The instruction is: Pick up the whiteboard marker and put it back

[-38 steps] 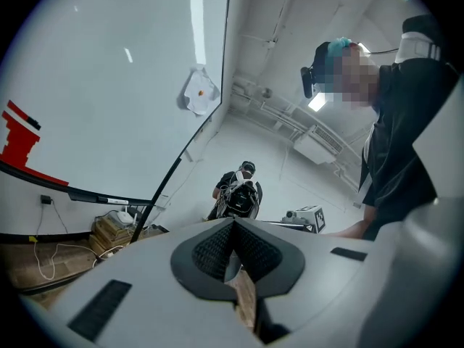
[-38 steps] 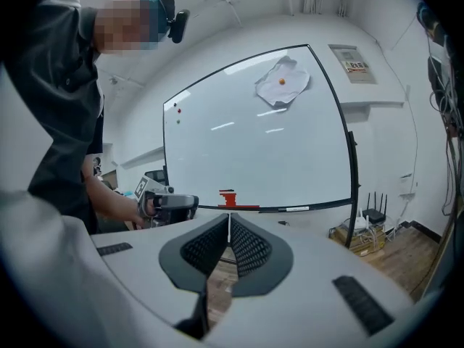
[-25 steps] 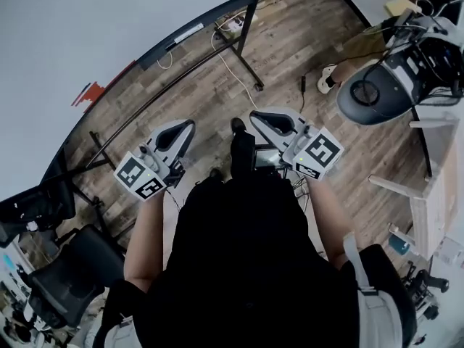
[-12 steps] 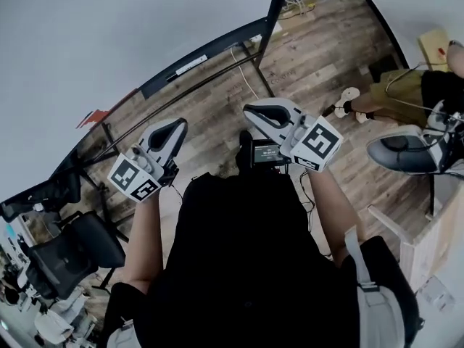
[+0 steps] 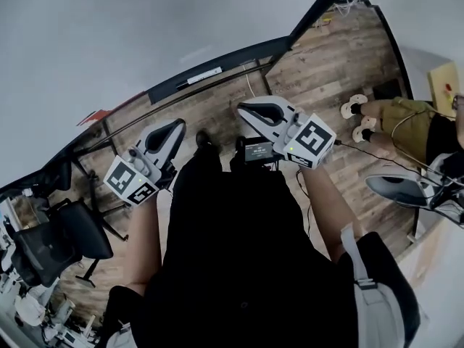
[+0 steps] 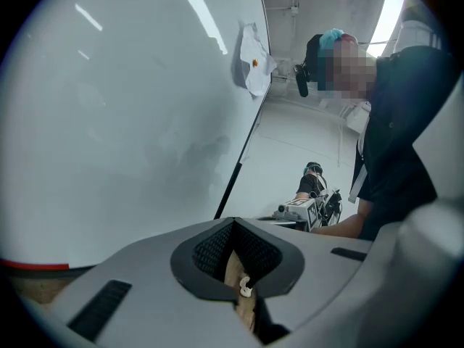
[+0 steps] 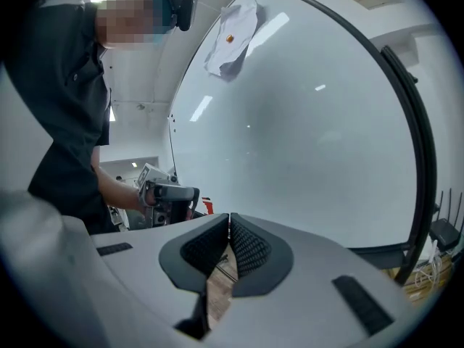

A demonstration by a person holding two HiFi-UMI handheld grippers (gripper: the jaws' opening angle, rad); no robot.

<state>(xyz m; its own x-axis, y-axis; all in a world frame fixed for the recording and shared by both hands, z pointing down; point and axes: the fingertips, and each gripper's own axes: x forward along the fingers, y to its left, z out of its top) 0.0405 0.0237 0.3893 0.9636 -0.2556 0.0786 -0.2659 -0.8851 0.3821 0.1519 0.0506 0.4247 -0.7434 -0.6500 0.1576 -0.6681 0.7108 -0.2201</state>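
Close in, the person stands with both tools held out at waist height. The left gripper [image 5: 176, 125] has its fingers pressed together on nothing, with only floor showing through the slot below the pads. The right gripper [image 5: 245, 109] is the same, shut and empty. In their own views, the left gripper [image 6: 233, 227] and the right gripper [image 7: 229, 223] both tilt upward at the board and show no marker.

Over the last second the person has closed in on the whiteboard [image 5: 109, 35]. Its ledge [image 5: 246, 49] has slid down the head view toward the fingers, while the grippers kept much the same carrying pose. I read that as the approach step, with no grasp begun yet.

Past the strip of wooden floor [image 5: 217, 111] lies a slim white stick that I take for the whiteboard marker [image 5: 199, 76]. It rests along the ledge at the board's lower edge. It sits ahead of the fingers and between the two grippers, apart from both and about equally far from each. Either hand would have to part its fingers and reach forward and down to take it.
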